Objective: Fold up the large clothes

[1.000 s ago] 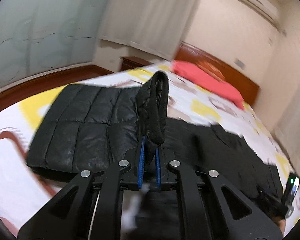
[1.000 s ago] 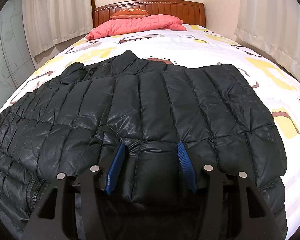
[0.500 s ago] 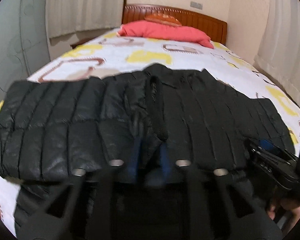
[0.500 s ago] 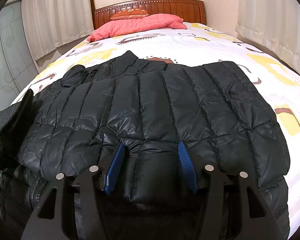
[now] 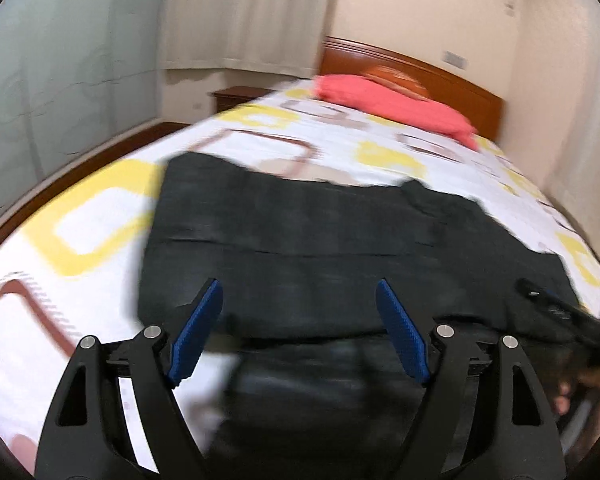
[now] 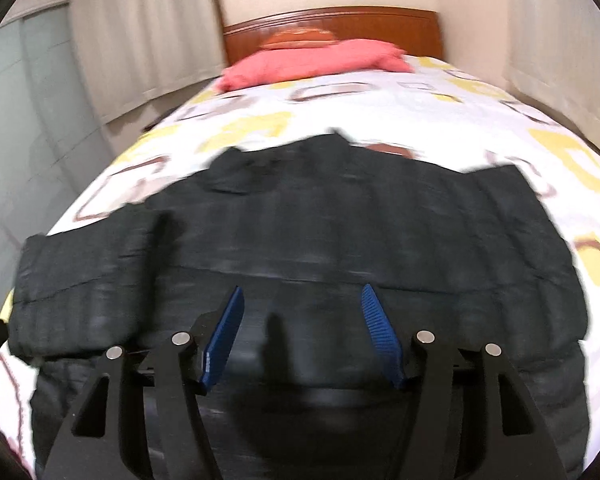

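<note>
Jacket [image 6: 340, 232], black and quilted, lies spread across the near end of my bed [image 6: 440, 120], on the white sheet with its yellow and brown squares. At the far end a pink pillow [image 6: 312, 62] rests against the wooden headboard [image 6: 332, 26], with an orange cushion [image 6: 298, 38] behind it, and pale curtains [image 6: 140, 40] hang along the wall. Nothing lies on the jacket in front of either pair of tongs. My left tongs [image 5: 298, 312] hover over its near edge with the blue pads [image 5: 198, 334] wide apart and opening further, nothing pinched between them. My right tongs [image 6: 300, 320] are likewise opening above the jacket, the cloth visible below the gap but the pads [image 6: 380, 336] clear of it. The left view alone shows a dark bedside table [image 5: 240, 96] beside the bed, a strip of wooden floor [image 5: 80, 176], and at the right edge my other tool with my hand [image 5: 580, 388] wrapped round its handle, a small green light glowing above. The right view alone shows the jacket's full width, its collar [image 6: 332, 142] pointing toward the pillow and a folded sleeve [image 6: 92, 268] lying across the left side. Both views are blurred.
</note>
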A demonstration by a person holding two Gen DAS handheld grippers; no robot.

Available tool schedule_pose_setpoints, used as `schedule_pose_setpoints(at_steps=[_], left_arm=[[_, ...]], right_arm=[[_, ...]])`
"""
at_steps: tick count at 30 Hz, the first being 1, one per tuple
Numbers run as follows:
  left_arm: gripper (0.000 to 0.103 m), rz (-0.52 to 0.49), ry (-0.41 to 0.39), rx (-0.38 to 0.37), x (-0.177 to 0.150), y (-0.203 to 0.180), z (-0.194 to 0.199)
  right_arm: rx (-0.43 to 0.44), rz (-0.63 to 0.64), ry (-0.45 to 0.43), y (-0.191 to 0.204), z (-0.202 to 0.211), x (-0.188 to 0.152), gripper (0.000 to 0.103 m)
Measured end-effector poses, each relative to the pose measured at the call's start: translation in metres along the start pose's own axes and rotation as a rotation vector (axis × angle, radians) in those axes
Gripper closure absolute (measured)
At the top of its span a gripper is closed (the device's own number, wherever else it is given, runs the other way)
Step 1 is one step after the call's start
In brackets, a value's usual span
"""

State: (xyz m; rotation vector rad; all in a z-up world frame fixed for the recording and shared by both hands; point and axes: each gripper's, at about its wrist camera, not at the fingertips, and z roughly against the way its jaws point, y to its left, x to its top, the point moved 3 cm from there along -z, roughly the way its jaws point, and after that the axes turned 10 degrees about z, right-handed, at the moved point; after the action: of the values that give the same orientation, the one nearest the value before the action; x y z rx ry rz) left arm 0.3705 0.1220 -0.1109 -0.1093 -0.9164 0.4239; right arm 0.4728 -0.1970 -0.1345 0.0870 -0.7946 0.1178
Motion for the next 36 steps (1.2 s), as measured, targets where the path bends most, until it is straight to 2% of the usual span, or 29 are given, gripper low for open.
schedule_pose_setpoints(at_steps=[3,8,9,10,11,13,15,19,24,31,36], left_arm=[[0.024,0.067,-0.005,0.077,0.011,0.049,-0.003],[0.024,0.117,-0.001,0.142,0.018,0.088,-0.007],[0.024,0.119,-0.001,0.148,0.018,0.091,-0.009],[0.024,0.12,-0.001,0.151,0.019,0.094,-0.01],[0.024,0.12,0.002,0.155,0.019,0.095,-0.012],[0.024,0.124,0.006,0.152,0.018,0.097,-0.013],[0.024,0.125,0.008,0.143,0.018,0.096,-0.013],[0.024,0.124,0.007,0.113,0.016,0.087,-0.008],[0.024,0.109,0.007,0.07,0.017,0.065,-0.005],[0.021,0.051,0.019,0.024,0.014,0.024,-0.011],[0.021,0.017,0.04,-0.025,0.007,-0.002,-0.013]], right_arm=[[0.068,0.035,0.007,0.046,-0.011,0.011,0.042],[0.146,0.038,0.043,0.089,-0.039,0.018,0.042],[0.162,0.043,0.057,0.097,-0.046,0.017,0.047],[0.163,0.056,0.067,0.101,-0.049,0.017,0.07],[0.172,0.084,0.084,0.109,-0.055,0.015,0.079],[0.183,0.099,0.078,0.115,-0.052,0.014,0.086],[0.185,0.101,0.058,0.112,-0.043,0.014,0.087],[0.137,0.096,-0.016,0.088,-0.017,0.022,0.088],[0.076,0.062,-0.059,0.035,0.006,0.025,0.088],[-0.009,0.006,-0.081,-0.038,0.026,0.022,0.088],[-0.05,-0.011,-0.081,-0.066,0.027,0.021,0.088]])
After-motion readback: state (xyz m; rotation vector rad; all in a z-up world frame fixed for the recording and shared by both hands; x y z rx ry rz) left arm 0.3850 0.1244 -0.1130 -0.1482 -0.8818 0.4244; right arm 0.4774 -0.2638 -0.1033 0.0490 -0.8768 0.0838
